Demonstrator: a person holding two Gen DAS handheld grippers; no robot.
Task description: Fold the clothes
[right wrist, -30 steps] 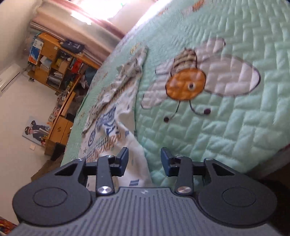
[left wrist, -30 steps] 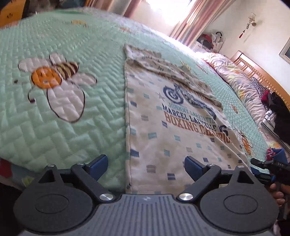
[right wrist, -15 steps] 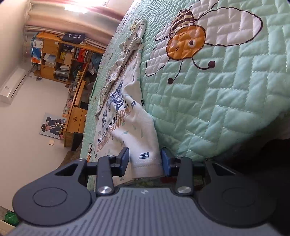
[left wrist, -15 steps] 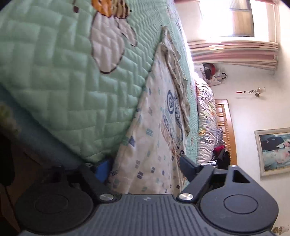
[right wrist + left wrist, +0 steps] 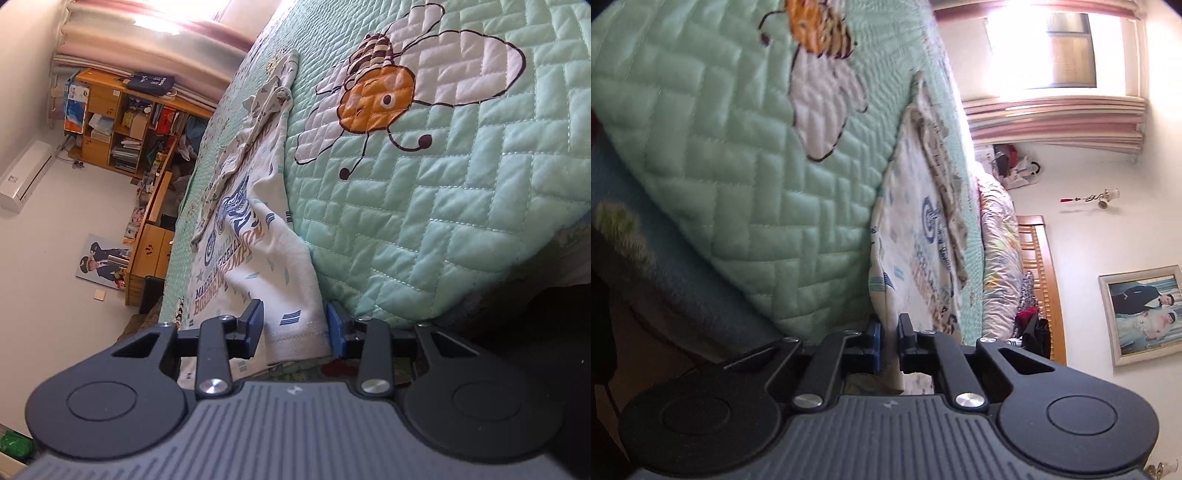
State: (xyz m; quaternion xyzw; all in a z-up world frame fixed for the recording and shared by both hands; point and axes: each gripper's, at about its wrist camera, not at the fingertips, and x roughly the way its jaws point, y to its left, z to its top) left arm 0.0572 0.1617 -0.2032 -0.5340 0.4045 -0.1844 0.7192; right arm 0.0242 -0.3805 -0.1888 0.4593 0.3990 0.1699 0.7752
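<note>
A white T-shirt with small blue marks and a blue-and-orange boxing print lies flat on the mint quilted bedspread, its hem at the bed's near edge. My left gripper is rolled on its side and its jaws are closing, pinching one hem corner between the blue pads. In the right wrist view the same T-shirt runs away along the bedspread. My right gripper has the other hem corner between its pads; its jaws are closing, but small gaps show beside the cloth.
An embroidered bee lies beside the shirt. A folded duvet and wooden headboard are at the bed's far side. A wooden shelf unit stands by the wall. The bed edge drops away just under both grippers.
My left gripper rolled onto its side, sank to the bed edge and closed from wide open onto the hem. The right gripper came up to the other hem corner and its jaws narrowed slightly.
</note>
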